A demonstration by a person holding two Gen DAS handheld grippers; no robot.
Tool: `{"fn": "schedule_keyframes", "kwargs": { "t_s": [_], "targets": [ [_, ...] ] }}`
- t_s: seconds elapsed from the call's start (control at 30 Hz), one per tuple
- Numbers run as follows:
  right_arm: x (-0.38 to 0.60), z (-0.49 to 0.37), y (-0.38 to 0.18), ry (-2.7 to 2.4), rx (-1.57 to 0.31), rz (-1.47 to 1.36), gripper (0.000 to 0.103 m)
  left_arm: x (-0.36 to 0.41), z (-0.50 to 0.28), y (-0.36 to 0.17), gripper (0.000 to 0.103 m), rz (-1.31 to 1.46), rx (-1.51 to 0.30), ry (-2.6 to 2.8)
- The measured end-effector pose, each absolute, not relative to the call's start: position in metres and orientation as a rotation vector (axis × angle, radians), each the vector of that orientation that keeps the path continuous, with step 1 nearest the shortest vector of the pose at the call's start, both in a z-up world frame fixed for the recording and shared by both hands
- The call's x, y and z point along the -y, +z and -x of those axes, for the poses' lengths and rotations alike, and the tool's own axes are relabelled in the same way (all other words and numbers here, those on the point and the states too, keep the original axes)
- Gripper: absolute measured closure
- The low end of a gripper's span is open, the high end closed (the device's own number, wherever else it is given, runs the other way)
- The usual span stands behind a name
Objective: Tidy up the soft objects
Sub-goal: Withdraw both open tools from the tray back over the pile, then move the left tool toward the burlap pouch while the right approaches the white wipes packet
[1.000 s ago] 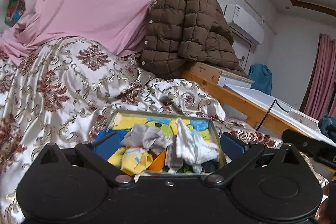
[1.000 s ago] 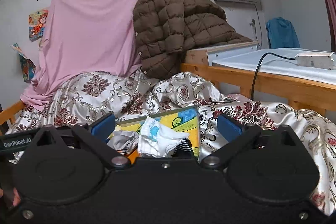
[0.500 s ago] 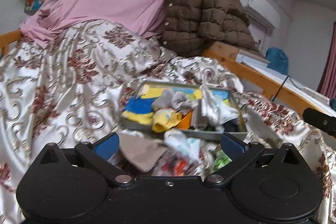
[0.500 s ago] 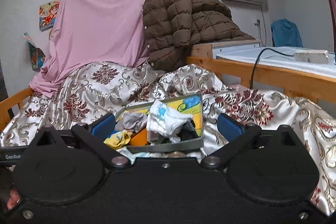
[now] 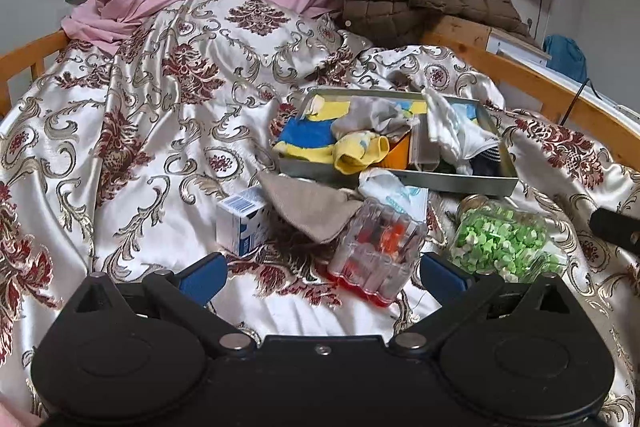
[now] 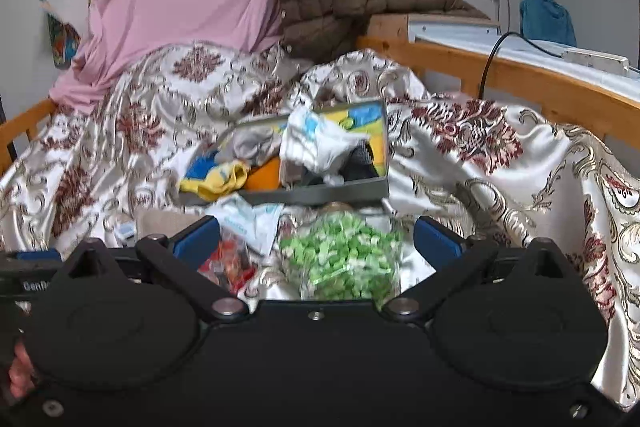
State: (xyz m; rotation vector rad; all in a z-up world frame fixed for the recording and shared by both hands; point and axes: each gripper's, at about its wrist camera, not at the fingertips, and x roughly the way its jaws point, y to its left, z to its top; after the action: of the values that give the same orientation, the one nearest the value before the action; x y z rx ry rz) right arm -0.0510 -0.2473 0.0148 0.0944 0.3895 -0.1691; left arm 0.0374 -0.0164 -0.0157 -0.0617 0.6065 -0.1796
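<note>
Both tongs, the left gripper (image 5: 323, 273) and right gripper (image 6: 316, 241), are held wide apart and empty. Just beyond them, a beige cloth (image 5: 310, 205) and a white cloth (image 5: 394, 187) are left on the bedspread (image 5: 160, 131). Farther back, several socks are already piled in the tin (image 5: 456, 183).

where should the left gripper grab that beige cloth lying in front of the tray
Take the beige cloth by its near pointed corner, which lies free on the bedspread. Come down from above with the open left gripper. The cloth lies flat, its far edge runs under the tray and the clear plastic box crowds its right side, so the left is probably clearer.
</note>
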Motion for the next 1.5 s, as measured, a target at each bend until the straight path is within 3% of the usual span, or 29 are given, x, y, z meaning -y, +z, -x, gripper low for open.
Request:
{"fn": "schedule_keyframes", "kwargs": {
  "t_s": [0.73, 1.5],
  "targets": [
    [0.227, 0.017, -0.017, -0.147, -0.559, 0.019, 0.001, 0.014, -0.049, -0.032, 0.001, 0.076, -0.733, -0.121],
    [0.222, -0.001, -0.025, -0.115, -0.562, 0.064, 0.001, 0.012, -0.052, -0.032, 0.001, 0.071, -0.768, -0.089]
  ]
}}
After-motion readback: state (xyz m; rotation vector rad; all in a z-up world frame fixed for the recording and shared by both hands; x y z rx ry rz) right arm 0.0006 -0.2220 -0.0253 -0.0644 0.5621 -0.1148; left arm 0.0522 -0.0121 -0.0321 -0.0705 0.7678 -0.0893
